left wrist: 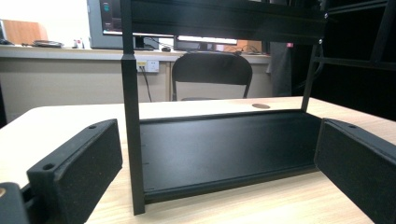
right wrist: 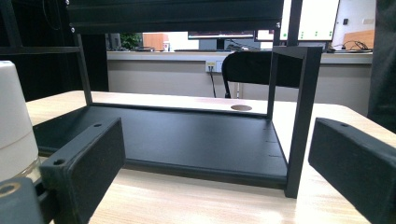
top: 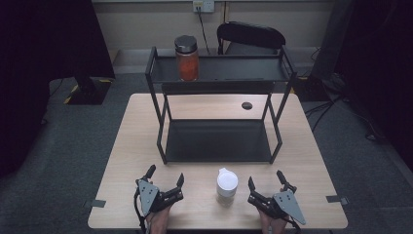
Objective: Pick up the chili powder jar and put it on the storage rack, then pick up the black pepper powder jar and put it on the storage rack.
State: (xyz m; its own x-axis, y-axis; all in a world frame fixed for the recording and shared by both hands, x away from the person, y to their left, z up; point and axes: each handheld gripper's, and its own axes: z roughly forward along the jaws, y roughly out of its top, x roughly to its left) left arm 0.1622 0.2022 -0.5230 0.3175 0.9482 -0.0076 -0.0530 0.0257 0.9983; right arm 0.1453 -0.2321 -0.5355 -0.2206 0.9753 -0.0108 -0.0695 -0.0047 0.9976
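A: Start big — the pale wooden table (top: 122,161) carries a black two-tier metal shelf rack (top: 217,141) set toward its far side, lower tray flat on the wood.

B: And up on the top tier, left end, a tall glass jar of orange-red contents with a dark lid (top: 187,58) stands upright. A black chair (top: 251,35) sits behind the table.

A: Now the front edge. A small clear jar with a white lid (top: 227,186) stands upright on the wood, just in front of the rack, between the two tools.

B: The left gripper (top: 165,178) rests near the table's front edge, jaws spread wide with nothing in them — its own view shows the rack's front post between them, farther off.

A: The right gripper (top: 266,181) sits just beside the white-lidded jar, also splayed apart and holding nothing; in the right gripper view the jar's white lid (right wrist: 13,109) stands at the far left, outside the jaws.
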